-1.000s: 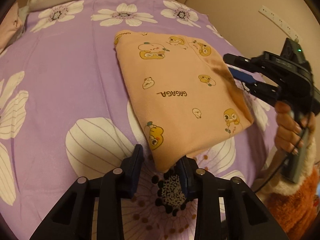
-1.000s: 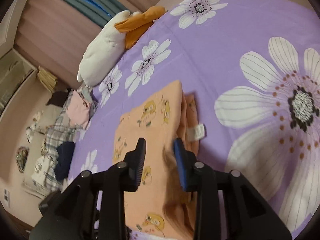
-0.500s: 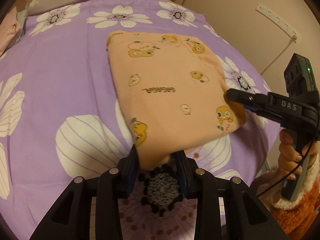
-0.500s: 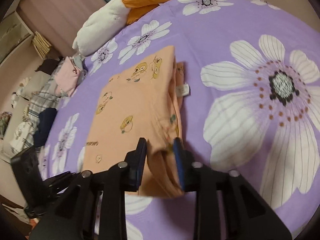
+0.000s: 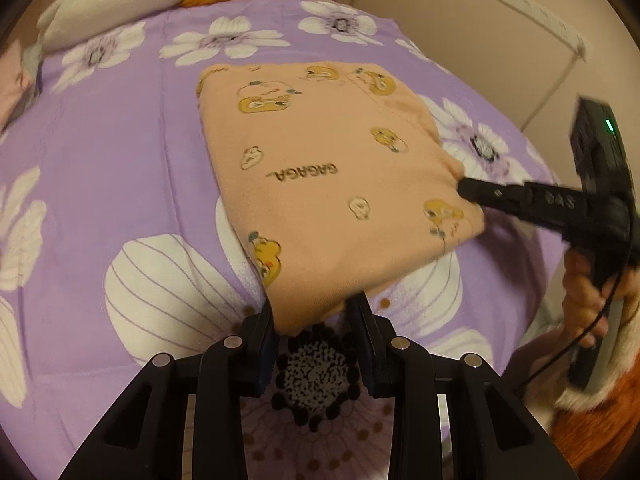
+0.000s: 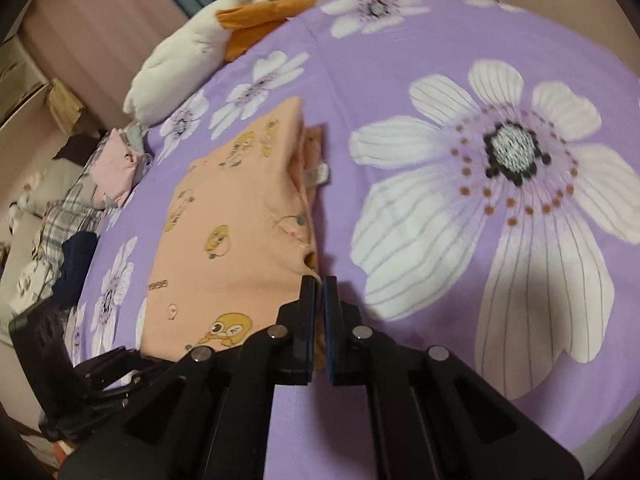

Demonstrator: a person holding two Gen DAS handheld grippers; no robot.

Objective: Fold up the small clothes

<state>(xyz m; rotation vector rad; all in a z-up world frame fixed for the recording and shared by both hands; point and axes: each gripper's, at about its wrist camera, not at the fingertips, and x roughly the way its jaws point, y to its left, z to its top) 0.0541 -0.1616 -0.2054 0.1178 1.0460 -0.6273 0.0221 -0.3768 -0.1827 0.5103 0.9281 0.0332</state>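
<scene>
Lying folded on your purple flowered bedsheet (image 5: 120,160) is a small peach garment (image 5: 320,184) printed with yellow cartoon ducks and the word GAGAGA. It sits near the middle of the bed, with a large white flower of the print under its near corner.

Your left gripper (image 5: 314,322) points down at that near corner. Its jaws stand partly spread, one on each side of the corner, and the cloth sits between them; you cannot tell from this view whether the pads press it.

Your right gripper (image 6: 319,292) is at the garment's right edge, near the layered fold. Its jaws have just been closing and now stand almost pressed together, pinching a thin bit of the peach edge between the fingertips (image 6: 307,288). Your right hand (image 5: 588,296) grips its handle, a fluffy white cuff at the wrist.

A white and orange plush toy (image 6: 192,52) lies at the far end of the bed, well apart from the garment. A heap of other clothes (image 6: 80,208) sits off the sheet's left side.
</scene>
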